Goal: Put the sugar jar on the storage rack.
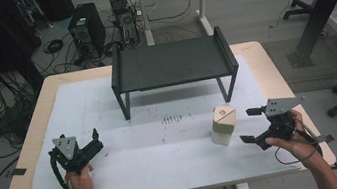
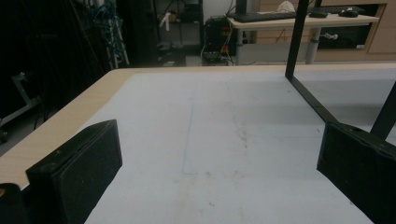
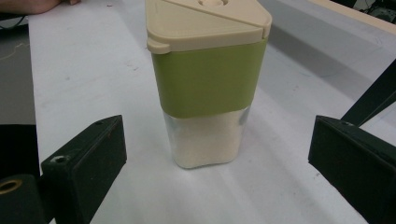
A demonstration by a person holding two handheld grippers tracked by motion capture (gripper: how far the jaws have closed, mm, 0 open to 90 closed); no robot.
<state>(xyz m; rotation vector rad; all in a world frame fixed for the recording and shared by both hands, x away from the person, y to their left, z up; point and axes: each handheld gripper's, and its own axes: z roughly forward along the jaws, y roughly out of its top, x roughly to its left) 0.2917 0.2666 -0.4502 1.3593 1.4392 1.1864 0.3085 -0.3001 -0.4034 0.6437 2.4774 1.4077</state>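
High view: the jar is standing upright near the surface's right edge. The right gripper is waiting beside it, jaws open. The left gripper, near the left edge, is open too.

I see open mat along the table's near edge; only the seasoning jar and, toward the far edge, the black rack block passage.

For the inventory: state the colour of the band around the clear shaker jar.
Olive green band, clearest in the right gripper view.
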